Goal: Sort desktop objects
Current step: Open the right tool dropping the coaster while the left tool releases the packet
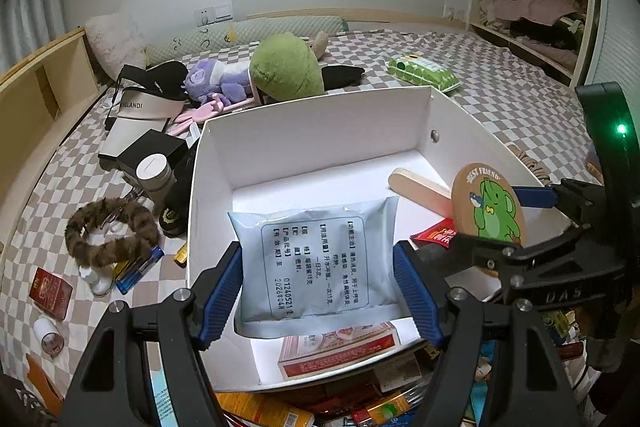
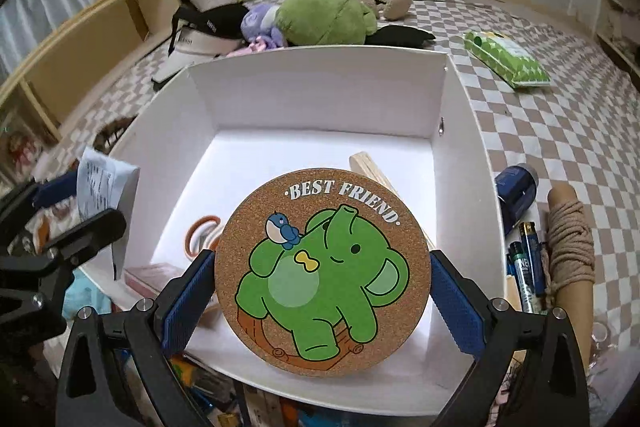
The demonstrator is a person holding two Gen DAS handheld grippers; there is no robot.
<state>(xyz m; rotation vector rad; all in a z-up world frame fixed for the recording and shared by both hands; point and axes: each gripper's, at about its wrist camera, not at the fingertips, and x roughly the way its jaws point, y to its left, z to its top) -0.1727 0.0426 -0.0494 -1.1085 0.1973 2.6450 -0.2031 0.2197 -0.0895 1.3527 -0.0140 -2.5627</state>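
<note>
My left gripper (image 1: 318, 269) is shut on a pale blue sachet (image 1: 316, 259) with printed text, held over the near part of the white box (image 1: 320, 107). My right gripper (image 2: 322, 275) is shut on a round cork coaster (image 2: 324, 267) with a green elephant and the words BEST FRIEND, held upright above the box (image 2: 320, 71). From the left wrist view that coaster (image 1: 490, 205) and the right gripper show at the right. The box floor holds a wooden stick (image 1: 420, 183), a red packet (image 1: 436, 233) and a red-and-white carton (image 1: 340, 349).
The box sits on a checked bedspread (image 2: 560, 131). Left of it lie a fur hair band (image 1: 108, 231), a red carton (image 1: 50, 291), a grey-capped tube (image 1: 154, 175), visors and plush toys (image 1: 286, 65). A green wipes pack (image 2: 506, 59), batteries (image 2: 528, 259) and a rope roll (image 2: 570, 243) lie to the right.
</note>
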